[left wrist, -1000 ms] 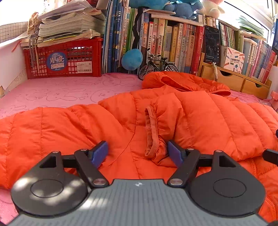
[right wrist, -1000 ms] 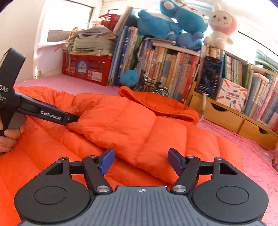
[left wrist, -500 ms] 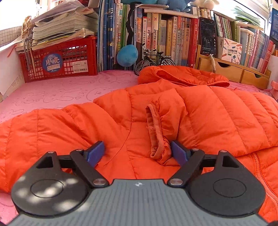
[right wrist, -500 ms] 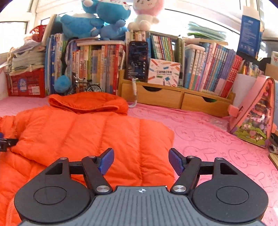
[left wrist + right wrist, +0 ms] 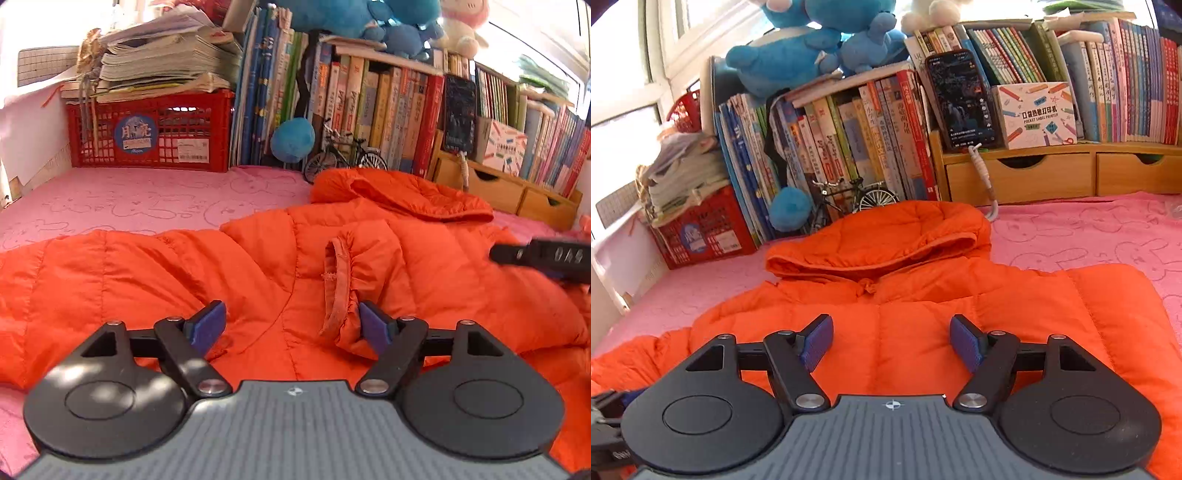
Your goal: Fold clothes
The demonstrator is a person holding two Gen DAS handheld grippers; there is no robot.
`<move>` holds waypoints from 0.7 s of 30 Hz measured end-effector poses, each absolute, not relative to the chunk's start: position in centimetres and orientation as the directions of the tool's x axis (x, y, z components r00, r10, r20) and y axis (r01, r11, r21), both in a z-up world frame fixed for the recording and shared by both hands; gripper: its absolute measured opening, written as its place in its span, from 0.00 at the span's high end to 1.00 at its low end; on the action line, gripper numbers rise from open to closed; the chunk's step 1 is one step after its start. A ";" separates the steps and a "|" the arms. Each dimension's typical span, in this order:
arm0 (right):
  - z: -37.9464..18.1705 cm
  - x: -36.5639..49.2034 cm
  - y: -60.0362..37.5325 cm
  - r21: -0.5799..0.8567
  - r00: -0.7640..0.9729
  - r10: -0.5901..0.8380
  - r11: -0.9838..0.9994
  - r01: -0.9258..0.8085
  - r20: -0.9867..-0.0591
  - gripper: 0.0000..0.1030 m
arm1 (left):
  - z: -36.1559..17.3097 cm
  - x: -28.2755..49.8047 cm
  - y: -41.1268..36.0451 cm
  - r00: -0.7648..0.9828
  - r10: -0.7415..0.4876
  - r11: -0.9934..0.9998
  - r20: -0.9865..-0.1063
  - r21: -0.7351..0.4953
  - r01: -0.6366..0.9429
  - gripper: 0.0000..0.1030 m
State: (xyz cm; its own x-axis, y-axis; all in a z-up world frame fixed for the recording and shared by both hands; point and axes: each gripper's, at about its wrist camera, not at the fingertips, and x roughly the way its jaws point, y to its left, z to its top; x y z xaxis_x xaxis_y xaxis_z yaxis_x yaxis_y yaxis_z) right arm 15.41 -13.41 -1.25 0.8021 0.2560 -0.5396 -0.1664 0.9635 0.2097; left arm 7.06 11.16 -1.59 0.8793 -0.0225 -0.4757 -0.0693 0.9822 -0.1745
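**Orange jacket lies spread on pink cover as two grippers hover**

Pink rabbit-print bedding fills the near ground, backed by a wall of books. At far left, a red crate carries stacked papers; beside it sit a blue plush ball and a model bicycle. An orange puffer jacket lies flat across the cover, hood toward the bookshelf, one sleeve cuff folded onto its front. The left gripper, whose jaws have just narrowed a little, stands spread over the jacket, its right pad beside the cuff, clamping nothing. The right gripper hovers with jaws apart above the jacket's chest. A phone leans on wooden drawers at far right.
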 end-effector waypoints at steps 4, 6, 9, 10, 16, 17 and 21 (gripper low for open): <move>-2.8 14.9 -11.8 0.116 0.805 0.214 0.977 -0.180 -0.554 0.28 | 0.4 8.5 8.1 0.924 0.098 0.994 -0.369 -0.007 -0.109 0.19; -2.9 14.7 -11.2 0.072 0.808 0.197 0.979 -0.189 -0.556 0.28 | 0.3 10.4 6.2 0.923 0.169 0.984 -0.346 0.107 -0.140 0.19; -2.5 14.0 -10.3 -0.037 0.833 0.161 0.977 -0.212 -0.530 0.28 | -1.2 13.1 4.4 0.915 0.212 0.963 -0.343 0.233 -0.136 0.19; -2.4 13.7 -10.0 -0.076 0.842 0.149 0.973 -0.219 -0.518 0.28 | -2.0 13.7 4.0 0.907 0.235 0.950 -0.349 0.282 -0.138 0.20; -2.4 11.3 -6.2 -0.580 0.944 0.086 0.770 -0.266 -0.318 0.25 | -4.6 15.3 4.3 0.858 0.261 0.932 -0.443 0.346 -0.106 0.18; -2.7 11.1 -5.8 -0.631 0.946 0.109 0.721 -0.286 -0.305 0.25 | -4.8 15.5 4.3 0.847 0.266 0.930 -0.459 0.352 -0.101 0.18; -4.0 11.5 -5.2 -0.680 0.933 0.144 0.650 -0.340 -0.328 0.26 | -5.4 16.1 3.7 0.820 0.286 0.917 -0.496 0.389 -0.085 0.18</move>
